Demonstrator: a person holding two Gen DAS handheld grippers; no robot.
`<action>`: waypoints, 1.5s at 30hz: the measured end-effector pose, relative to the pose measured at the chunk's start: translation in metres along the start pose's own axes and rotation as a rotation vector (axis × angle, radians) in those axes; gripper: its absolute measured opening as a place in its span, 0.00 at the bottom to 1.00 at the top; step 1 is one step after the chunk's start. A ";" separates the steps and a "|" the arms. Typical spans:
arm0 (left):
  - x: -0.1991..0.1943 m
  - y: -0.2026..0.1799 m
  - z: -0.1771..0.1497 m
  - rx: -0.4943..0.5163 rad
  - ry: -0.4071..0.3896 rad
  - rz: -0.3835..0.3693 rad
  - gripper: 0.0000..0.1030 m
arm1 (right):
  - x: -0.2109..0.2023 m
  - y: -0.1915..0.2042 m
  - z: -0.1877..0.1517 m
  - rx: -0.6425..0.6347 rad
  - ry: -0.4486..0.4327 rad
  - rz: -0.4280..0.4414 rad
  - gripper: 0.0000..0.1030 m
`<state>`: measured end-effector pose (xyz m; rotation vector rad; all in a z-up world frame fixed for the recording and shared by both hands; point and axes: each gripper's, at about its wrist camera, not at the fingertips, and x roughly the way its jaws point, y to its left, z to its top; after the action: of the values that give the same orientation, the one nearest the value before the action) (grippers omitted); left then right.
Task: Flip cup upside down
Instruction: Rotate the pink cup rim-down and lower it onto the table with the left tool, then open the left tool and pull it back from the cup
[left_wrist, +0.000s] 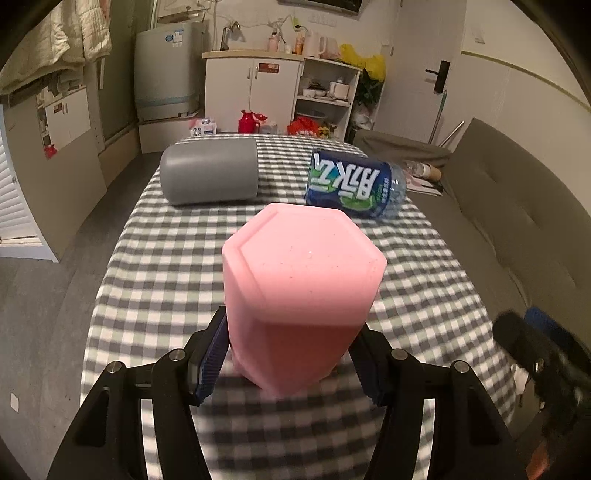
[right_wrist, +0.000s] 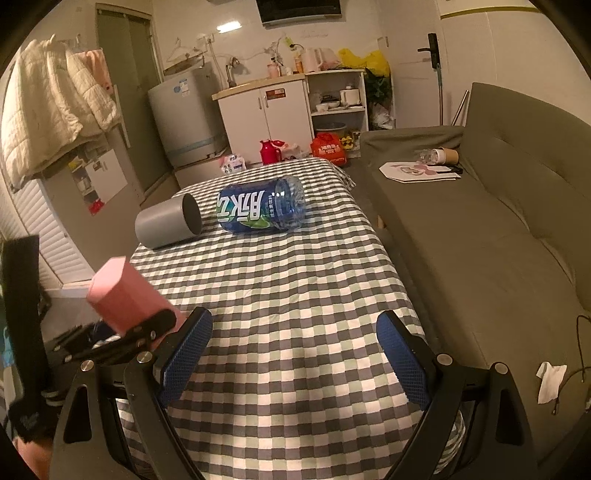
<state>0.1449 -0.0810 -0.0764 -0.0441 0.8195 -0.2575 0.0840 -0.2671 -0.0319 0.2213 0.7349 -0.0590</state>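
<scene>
My left gripper (left_wrist: 290, 363) is shut on a pink hexagonal cup (left_wrist: 301, 291). It holds the cup base-up and tilted above the checked table (left_wrist: 424, 295). The cup's closed base faces the camera and its mouth is hidden. The cup also shows in the right wrist view (right_wrist: 123, 297), off the table's left edge, held by the left gripper. My right gripper (right_wrist: 295, 339) is open and empty over the near part of the table (right_wrist: 295, 266).
A grey cup (left_wrist: 210, 173) (right_wrist: 168, 223) lies on its side at the far left of the table. A blue-labelled water bottle (left_wrist: 354, 186) (right_wrist: 260, 208) lies beside it. A grey sofa (right_wrist: 480, 240) runs along the table's right side.
</scene>
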 end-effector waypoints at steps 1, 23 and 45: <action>0.003 0.000 0.003 -0.002 -0.003 -0.002 0.61 | 0.001 -0.001 0.000 0.001 0.003 0.001 0.88; -0.015 -0.001 -0.021 0.030 0.047 0.033 0.80 | -0.025 -0.001 0.003 -0.015 -0.044 0.021 0.88; -0.154 0.027 -0.018 -0.003 -0.271 0.098 0.93 | -0.099 0.025 0.007 -0.085 -0.236 0.031 1.00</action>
<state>0.0373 -0.0161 0.0180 -0.0401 0.5502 -0.1534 0.0184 -0.2468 0.0434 0.1416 0.4974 -0.0237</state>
